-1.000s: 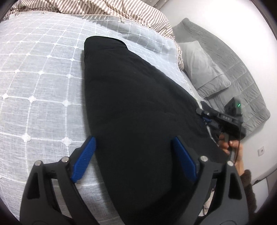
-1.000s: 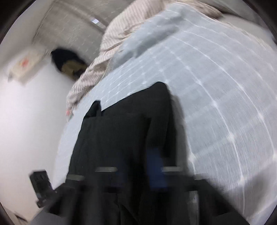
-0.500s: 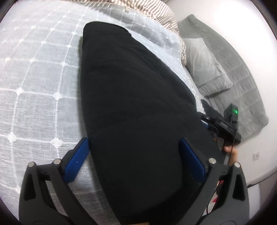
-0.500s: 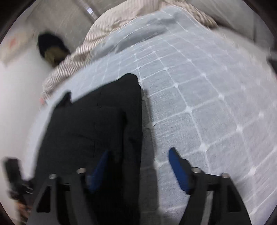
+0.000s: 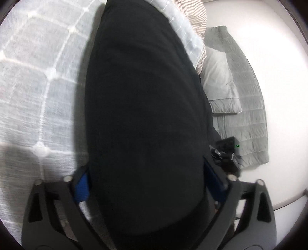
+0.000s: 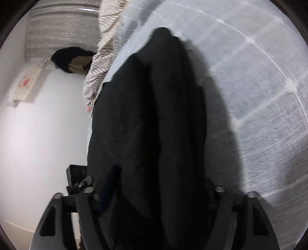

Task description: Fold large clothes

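A long black garment lies folded lengthwise on the pale checked bedspread. My left gripper is low over its near end. The cloth fills the gap between the blue pads, and the jaws are closing around it. In the right wrist view the same garment shows two long folds side by side. My right gripper straddles that end with cloth between its fingers, and its jaws are closing too. Each gripper shows at the edge of the other's view: the right gripper and the left gripper.
A striped duvet is bunched at the far end of the bed. On the floor beside the bed lie a grey pillow and a grey quilt. A dark clothes pile sits by the far wall.
Both grippers have sunk close to the garment. The right gripper went from shut to open and now straddles the cloth. The left jaws have narrowed slightly.
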